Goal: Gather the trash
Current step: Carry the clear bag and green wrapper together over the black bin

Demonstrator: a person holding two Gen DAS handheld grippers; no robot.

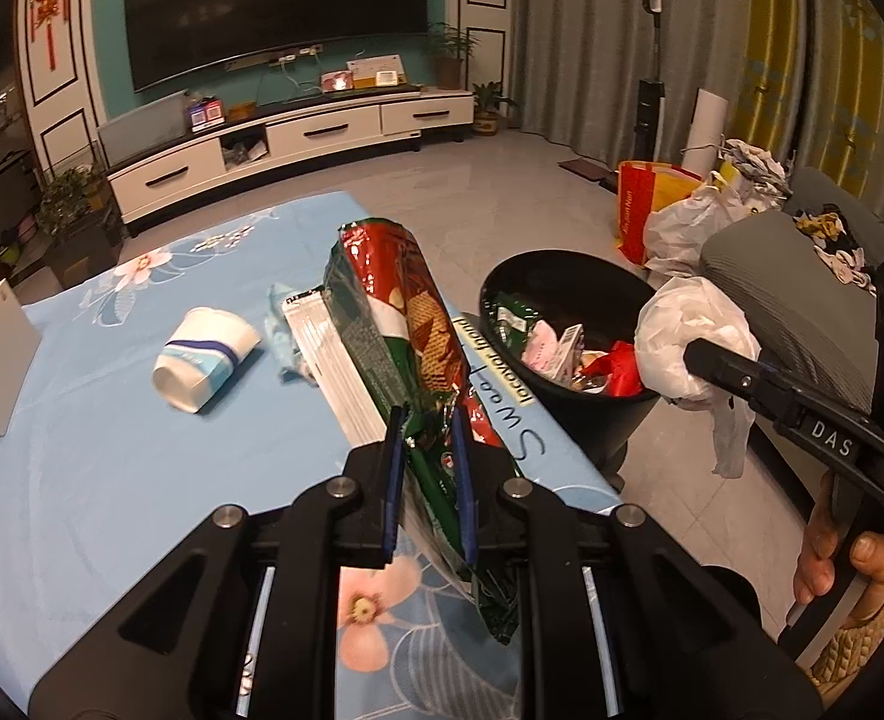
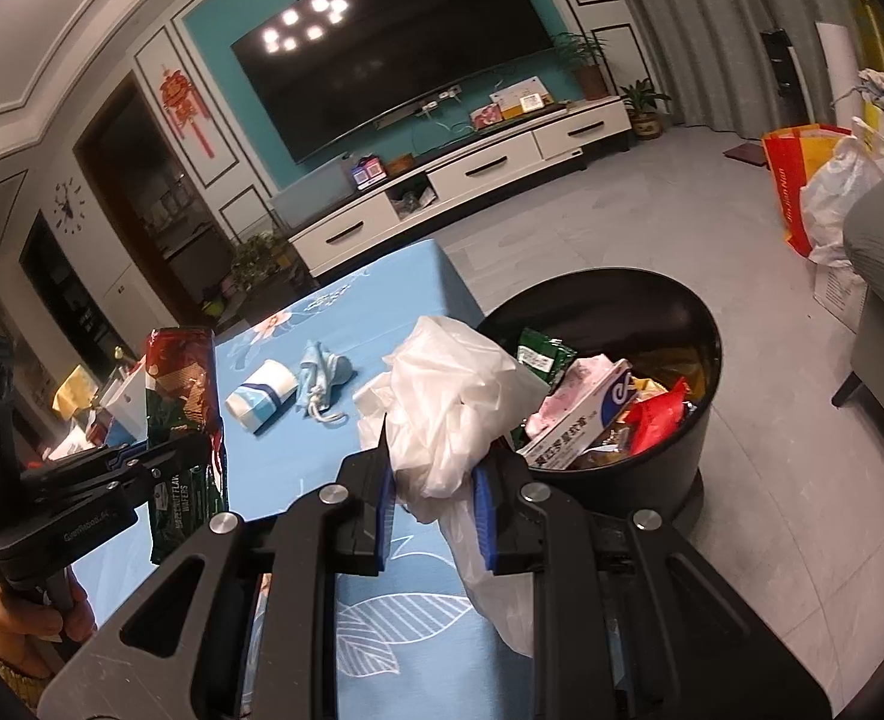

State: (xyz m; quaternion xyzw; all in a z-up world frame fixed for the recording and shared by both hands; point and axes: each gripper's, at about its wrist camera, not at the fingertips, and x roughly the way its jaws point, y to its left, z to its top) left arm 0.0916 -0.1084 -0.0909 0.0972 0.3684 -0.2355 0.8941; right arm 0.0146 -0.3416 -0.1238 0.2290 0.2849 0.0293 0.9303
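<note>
The left tool (image 1: 429, 420) is clamped on a green and red wafer wrapper (image 1: 399, 324), which rises from the blue pads toward the middle of the left wrist view; its lower end is cut off behind the tool's black frame, and the small print on it is hard to read. The right tool (image 2: 432, 468) is clamped on a crumpled white plastic bag (image 2: 448, 408), whose tail hangs down between the pads and is partly hidden by the frame. Just right of the bag stands a black trash bin (image 2: 682, 312), open-topped and holding wrappers and a small carton. Its rim lies close beside the edge of the table (image 2: 297, 468), which wears a light blue flowered cloth. On the cloth, centre left in the right wrist view, a paper cup (image 2: 261, 393) lies on its side near a crumpled blue mask (image 2: 321, 378). A hand (image 1: 838, 552) grips the right tool's handle at the lower right edge of the left wrist view.
</note>
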